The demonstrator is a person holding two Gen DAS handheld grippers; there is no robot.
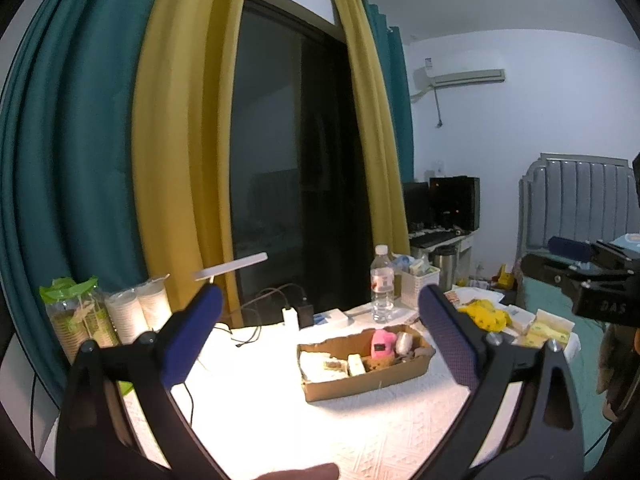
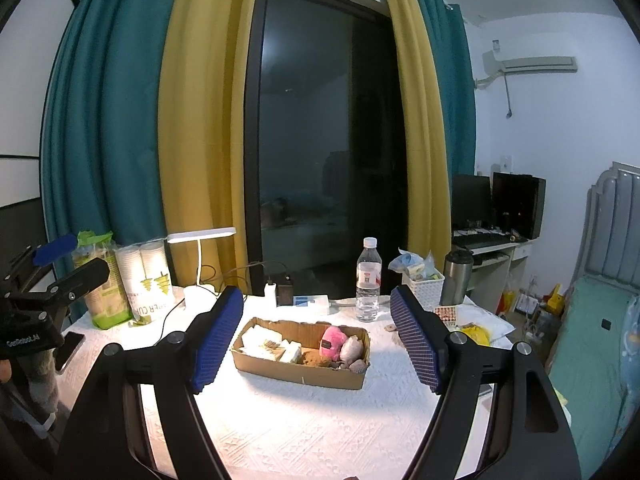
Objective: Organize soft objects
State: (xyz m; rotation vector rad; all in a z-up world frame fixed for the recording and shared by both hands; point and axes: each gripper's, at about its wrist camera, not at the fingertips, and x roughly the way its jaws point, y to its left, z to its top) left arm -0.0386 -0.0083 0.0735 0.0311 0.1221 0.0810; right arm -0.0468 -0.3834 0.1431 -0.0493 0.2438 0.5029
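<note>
Nearest to me, both tools hang above the front of the desk (image 2: 304, 432) with nothing in them. My right gripper (image 2: 316, 340) has its fingers spread wide, and my left gripper (image 1: 320, 332) is parted just as far; neither blue pad touches anything.

Just past the fingers, in the middle of the white textured cloth, sits the cardboard box (image 2: 298, 372). It already carries most of the soft things I can make out: white folded pieces (image 2: 260, 338) at its left end, a brown plush (image 2: 313, 358) in the middle, a pink plush (image 2: 333, 341) standing against the far wall, and a grey plush (image 2: 352, 350) at the right end. From the left view the same box (image 1: 362, 384) shows the same filling, so I judge the sorting largely done.

What may be left lies off to the right: a yellow soft item (image 2: 476, 334) rests outside the box near the desk edge, beside a white pillow-like bundle (image 2: 486, 320). I cannot tell whether it belongs with the rest.

Farther back stand a water bottle (image 2: 368, 280), a white basket (image 2: 424, 286), a steel flask (image 2: 456, 278), a lit desk lamp (image 2: 202, 238) and sleeves of paper cups (image 2: 146, 280). Behind them hang the yellow and teal curtains (image 2: 192, 120) around a dark window.
</note>
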